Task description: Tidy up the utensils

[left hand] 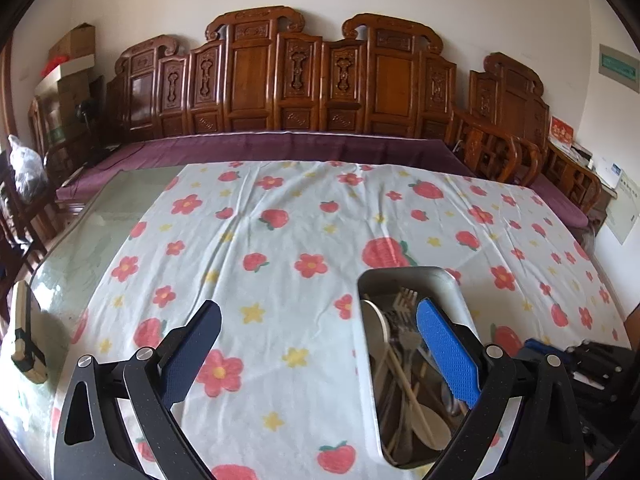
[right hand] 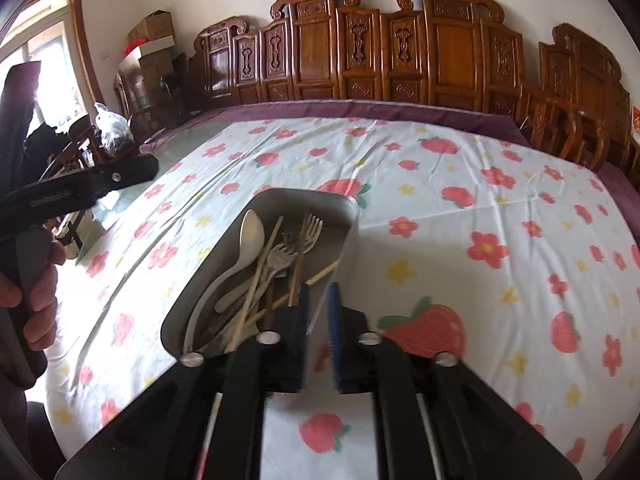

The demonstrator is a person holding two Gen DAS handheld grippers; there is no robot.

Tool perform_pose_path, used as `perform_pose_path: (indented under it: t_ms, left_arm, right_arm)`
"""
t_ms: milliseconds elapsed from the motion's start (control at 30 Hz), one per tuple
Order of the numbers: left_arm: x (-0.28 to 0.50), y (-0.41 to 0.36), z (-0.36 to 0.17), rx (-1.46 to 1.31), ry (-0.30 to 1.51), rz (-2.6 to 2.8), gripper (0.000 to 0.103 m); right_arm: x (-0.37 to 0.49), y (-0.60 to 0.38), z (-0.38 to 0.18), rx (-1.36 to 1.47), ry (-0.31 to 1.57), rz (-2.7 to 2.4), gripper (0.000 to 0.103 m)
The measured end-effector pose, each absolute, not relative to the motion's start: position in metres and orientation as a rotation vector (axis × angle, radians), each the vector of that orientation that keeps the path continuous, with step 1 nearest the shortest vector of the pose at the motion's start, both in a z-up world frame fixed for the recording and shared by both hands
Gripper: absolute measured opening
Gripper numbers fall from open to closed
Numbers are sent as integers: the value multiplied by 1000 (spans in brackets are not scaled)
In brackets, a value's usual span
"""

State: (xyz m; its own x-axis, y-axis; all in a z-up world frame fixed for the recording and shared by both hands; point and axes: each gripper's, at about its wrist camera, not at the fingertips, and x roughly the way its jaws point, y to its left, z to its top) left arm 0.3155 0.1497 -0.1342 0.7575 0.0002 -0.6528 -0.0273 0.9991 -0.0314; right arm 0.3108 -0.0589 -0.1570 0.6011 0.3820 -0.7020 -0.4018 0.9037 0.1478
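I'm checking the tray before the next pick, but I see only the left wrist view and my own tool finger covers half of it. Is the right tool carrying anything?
Observer: No. The right tool sits at the near right corner of the tray, jaws narrowly apart, nothing clamped between them.
Operator: What lies behind my finger?
Observer: Wooden chopsticks cross in a loose pile over the other handles.
Operator: And the white spoon?
Observer: The white spoon lies along the tray's left side, bowl toward the far end.
Operator: The forks?
Observer: Two forks lie to the right of it, with their tines also pointing to the far end.
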Motion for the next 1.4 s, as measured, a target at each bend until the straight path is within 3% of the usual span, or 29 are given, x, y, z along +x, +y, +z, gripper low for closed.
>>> perform_pose_path:
  t_ms: [33, 167, 333, 433, 1400]
  left_arm:
    - [314, 145, -135, -28, 711, 14, 95]
    - [309, 131, -135, 4, 712, 15, 95]
    - [300, 112, -130, 34, 692, 6, 95]
    - [292, 99, -125, 64, 666, 2, 95]
    - [173, 13, -114, 36, 701, -44, 95]
  right_arm:
    - [308, -63, -154, -28, 797, 448, 34]
    - [297, -84, -143, -16, 770, 428, 50]
    - [284, -110, -132, 5, 744, 390, 89]
    - [275, -125, -127, 19, 731, 377, 100]
    - [167, -195, -97, 37, 695, 295, 100]
